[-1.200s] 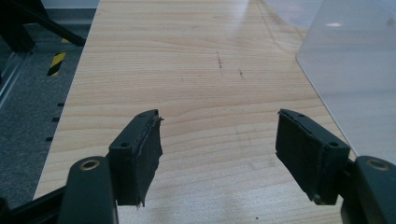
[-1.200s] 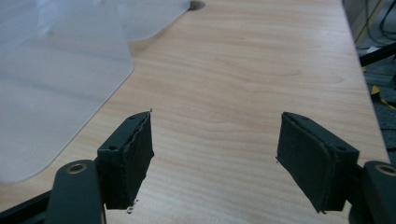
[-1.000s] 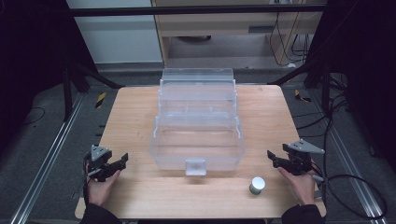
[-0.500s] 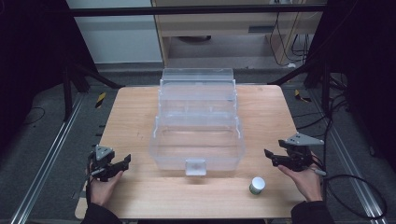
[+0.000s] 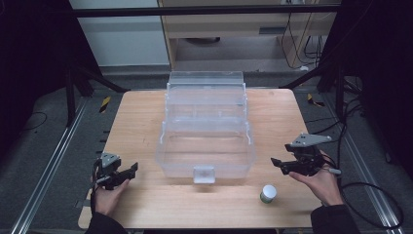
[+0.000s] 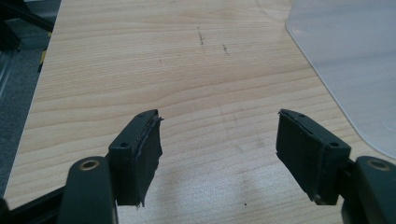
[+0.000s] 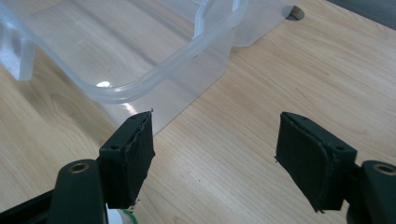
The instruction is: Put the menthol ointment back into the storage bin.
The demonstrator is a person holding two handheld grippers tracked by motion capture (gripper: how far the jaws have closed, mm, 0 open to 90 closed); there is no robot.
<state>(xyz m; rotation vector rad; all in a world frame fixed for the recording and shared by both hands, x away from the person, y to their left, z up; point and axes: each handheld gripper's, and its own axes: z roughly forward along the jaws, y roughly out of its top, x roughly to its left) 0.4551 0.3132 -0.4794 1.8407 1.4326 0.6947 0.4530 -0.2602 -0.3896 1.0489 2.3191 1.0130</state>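
Observation:
A clear plastic bin [image 5: 204,146] sits mid-table, its rim [image 7: 154,79] just beyond my right gripper's jaws. More clear bins [image 5: 207,97] stand behind it in a row. A small white-capped jar [image 5: 268,193] stands on the wood near the front right; a sliver of it [image 7: 122,217] peeks below my right gripper's left jaw. My right gripper [image 5: 275,164] [image 7: 217,119] hovers above the table right of the bin, open, its jaws having just been opening with nothing between them. My left gripper [image 5: 131,169] [image 6: 219,119] rests low at the front left, open over bare wood.
The wooden table [image 5: 136,122] ends close to both hands at the front edge. The bin's corner [image 6: 345,60] lies ahead and right of the left gripper. Dark frame posts and cables surround the table on the floor.
The right gripper has risen off the table, away from the jar. The left gripper has stayed where it was.

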